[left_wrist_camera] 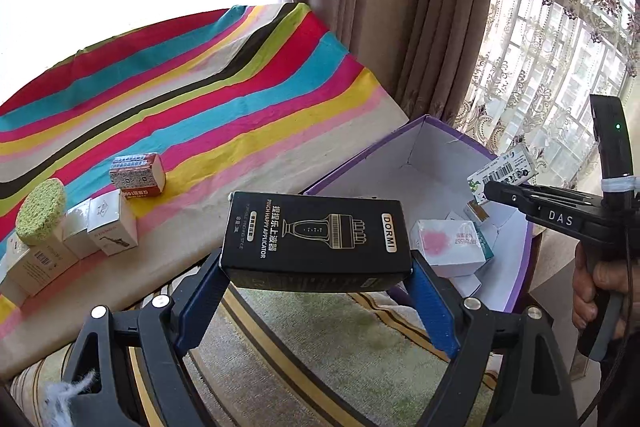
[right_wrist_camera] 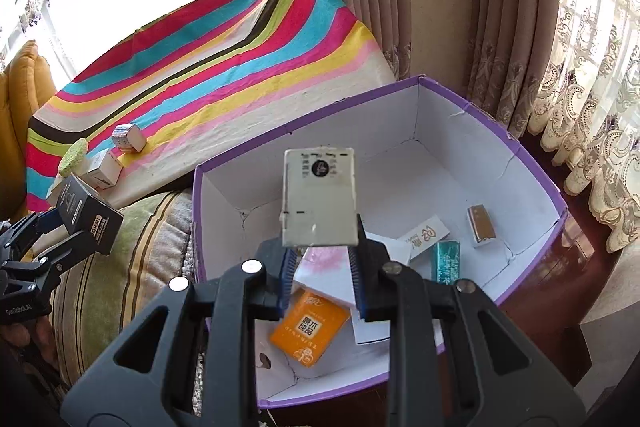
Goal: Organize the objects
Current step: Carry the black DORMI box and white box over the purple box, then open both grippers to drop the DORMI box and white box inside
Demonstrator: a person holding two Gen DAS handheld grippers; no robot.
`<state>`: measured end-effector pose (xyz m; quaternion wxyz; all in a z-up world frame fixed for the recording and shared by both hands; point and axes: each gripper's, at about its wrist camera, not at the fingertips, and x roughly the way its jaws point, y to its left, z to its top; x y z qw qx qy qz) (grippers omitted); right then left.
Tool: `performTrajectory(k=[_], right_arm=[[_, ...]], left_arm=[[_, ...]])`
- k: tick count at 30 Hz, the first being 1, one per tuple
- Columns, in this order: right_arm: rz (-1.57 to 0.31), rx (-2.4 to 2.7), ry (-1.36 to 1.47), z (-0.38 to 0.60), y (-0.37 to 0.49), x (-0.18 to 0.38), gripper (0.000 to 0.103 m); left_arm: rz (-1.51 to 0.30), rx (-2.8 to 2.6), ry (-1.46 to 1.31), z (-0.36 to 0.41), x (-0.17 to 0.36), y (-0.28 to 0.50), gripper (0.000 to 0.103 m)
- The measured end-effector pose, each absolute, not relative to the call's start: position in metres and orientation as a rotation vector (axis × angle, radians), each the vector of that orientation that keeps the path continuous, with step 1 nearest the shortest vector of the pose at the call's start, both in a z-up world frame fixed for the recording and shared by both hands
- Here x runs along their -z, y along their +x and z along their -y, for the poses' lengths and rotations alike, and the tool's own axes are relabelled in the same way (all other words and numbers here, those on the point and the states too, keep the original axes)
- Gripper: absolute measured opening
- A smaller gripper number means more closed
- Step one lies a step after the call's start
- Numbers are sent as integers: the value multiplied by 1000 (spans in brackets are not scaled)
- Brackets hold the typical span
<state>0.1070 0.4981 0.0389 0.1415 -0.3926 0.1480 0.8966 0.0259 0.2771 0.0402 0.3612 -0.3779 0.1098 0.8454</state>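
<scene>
From our left wrist camera, we saw our left claw (left_wrist_camera: 316, 267) clamped across the ends of a black carton (left_wrist_camera: 316, 241) marked DORMI, held in the air off the edge of the surface with the striped cloth (left_wrist_camera: 224, 83). On that cloth stood a row of small white boxes (left_wrist_camera: 112, 223), a green round sponge (left_wrist_camera: 40, 213) on top of one, and a red-and-white box (left_wrist_camera: 138, 175) just behind them. To the right sat the purple-rimmed box (left_wrist_camera: 432, 155), with a pink-and-white packet (left_wrist_camera: 448, 241) inside. Our right claw (left_wrist_camera: 486, 187) hung over it, gripping a thin white barcoded pack (left_wrist_camera: 504, 169).

From our right wrist camera, our right claw (right_wrist_camera: 322, 251) was closed narrowly on that flat pale pack (right_wrist_camera: 318, 197), above the open purple-rimmed box (right_wrist_camera: 492, 115). In the box lay an orange packet (right_wrist_camera: 308, 327), a teal packet (right_wrist_camera: 448, 261), a small brown-faced box (right_wrist_camera: 482, 225) and white cartons. At the left edge our left claw (right_wrist_camera: 78, 223) held the black carton (right_wrist_camera: 88, 219) beside the box, over a striped cushion (right_wrist_camera: 132, 255).
</scene>
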Motion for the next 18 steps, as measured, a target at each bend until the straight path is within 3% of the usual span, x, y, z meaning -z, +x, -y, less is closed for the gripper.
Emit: performTrajectory(k=[18], right_arm=[[-384, -2544, -1106, -539, 68, -45, 28]], left_arm=[[-379, -2097, -952, -358, -39, 10, 88]])
